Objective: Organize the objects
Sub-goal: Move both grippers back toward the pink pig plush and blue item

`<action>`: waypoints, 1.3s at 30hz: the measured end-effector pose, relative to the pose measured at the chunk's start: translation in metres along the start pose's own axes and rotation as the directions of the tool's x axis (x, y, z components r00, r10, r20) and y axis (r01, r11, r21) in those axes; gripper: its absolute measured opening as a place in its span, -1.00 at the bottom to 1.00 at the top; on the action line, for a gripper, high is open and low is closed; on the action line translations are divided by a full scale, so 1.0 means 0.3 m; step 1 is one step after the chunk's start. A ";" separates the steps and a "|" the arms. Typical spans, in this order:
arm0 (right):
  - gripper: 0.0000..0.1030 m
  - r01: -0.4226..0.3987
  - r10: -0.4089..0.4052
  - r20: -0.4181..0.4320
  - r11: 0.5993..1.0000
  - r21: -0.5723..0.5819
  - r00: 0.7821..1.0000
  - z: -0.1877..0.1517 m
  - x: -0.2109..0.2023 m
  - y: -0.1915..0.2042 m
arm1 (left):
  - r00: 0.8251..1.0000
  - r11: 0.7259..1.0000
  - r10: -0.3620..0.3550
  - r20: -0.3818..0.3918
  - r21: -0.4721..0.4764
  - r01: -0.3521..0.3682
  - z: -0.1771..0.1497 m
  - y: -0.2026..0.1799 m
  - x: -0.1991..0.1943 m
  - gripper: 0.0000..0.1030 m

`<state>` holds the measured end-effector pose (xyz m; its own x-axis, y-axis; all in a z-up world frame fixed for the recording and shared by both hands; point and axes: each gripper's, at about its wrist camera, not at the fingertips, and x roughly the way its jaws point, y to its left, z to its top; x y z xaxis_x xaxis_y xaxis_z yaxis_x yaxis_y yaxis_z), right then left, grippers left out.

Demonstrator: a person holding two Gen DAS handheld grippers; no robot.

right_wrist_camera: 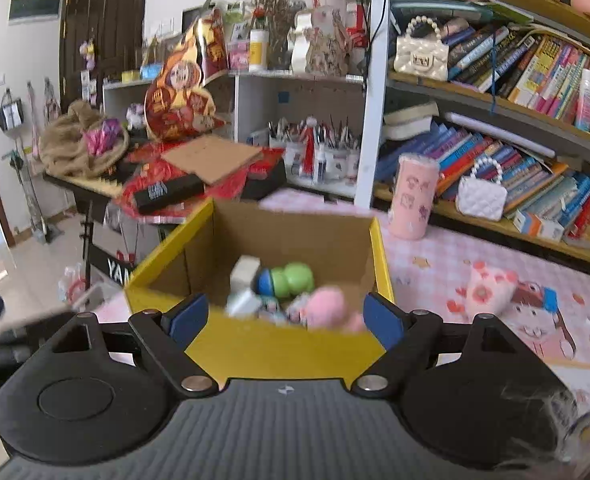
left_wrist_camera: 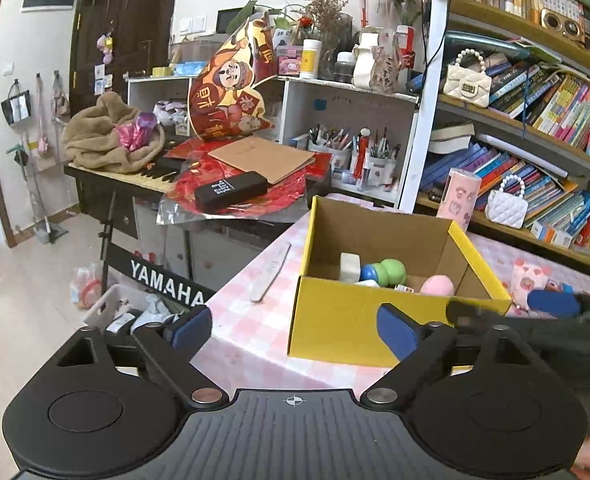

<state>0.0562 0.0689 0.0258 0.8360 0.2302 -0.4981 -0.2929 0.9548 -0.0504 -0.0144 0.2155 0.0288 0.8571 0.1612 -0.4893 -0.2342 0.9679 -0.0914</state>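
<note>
- Left gripper (left_wrist_camera: 293, 330): jaws spread wide, nothing between the blue pads. It is held short of the near-left corner of the yellow cardboard box (left_wrist_camera: 335, 320), over the pink checked tablecloth (left_wrist_camera: 251, 320).
- Right gripper (right_wrist_camera: 285, 318): jaws likewise wide apart and empty, aimed at the near wall of the same box (right_wrist_camera: 263, 350); in the left wrist view it shows at the right edge (left_wrist_camera: 551, 304).
- Box contents, collected against the near side: a white block (right_wrist_camera: 245, 270), a green and blue rounded toy (right_wrist_camera: 289, 280), a pink plush (right_wrist_camera: 327, 306). Smaller items beside them are too blurred to name.
- Judgement: the box serves as the collection point, so sorted items are grouped there and kept off the cloth.
- Still outside the box: a pink pig plush (right_wrist_camera: 489, 290) lying on the cloth to the right, a pink printed tumbler (right_wrist_camera: 415, 196) standing behind it, and a nail file (left_wrist_camera: 271, 272) lying to the left of the box.
- Judgement: with both grippers free, the pig plush appears the nearest remaining candidate for the right one.
</note>
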 end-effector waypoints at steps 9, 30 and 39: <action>0.64 0.032 -0.034 -0.071 0.999 -0.025 0.997 -0.124 -0.072 0.000 | 1.000 0.999 -0.022 -0.011 0.049 0.022 -0.046 -0.046 -0.029 0.87; 0.67 0.225 -0.197 -0.177 0.963 0.150 0.964 -0.314 -0.161 -0.252 | 0.963 0.937 -0.224 -0.150 0.238 0.255 -0.146 -0.347 0.043 0.88; 0.70 0.357 -0.304 -0.238 0.905 0.231 0.923 -0.371 -0.178 -0.477 | 0.925 0.882 -0.312 -0.217 0.295 0.367 -0.167 -0.575 0.111 0.88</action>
<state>0.0020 -0.1010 -0.0367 0.7499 -0.1223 -0.6502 0.1409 0.9897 -0.0236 0.0315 0.0442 -0.0153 0.7660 -0.1948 -0.6127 0.2433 0.9699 -0.0042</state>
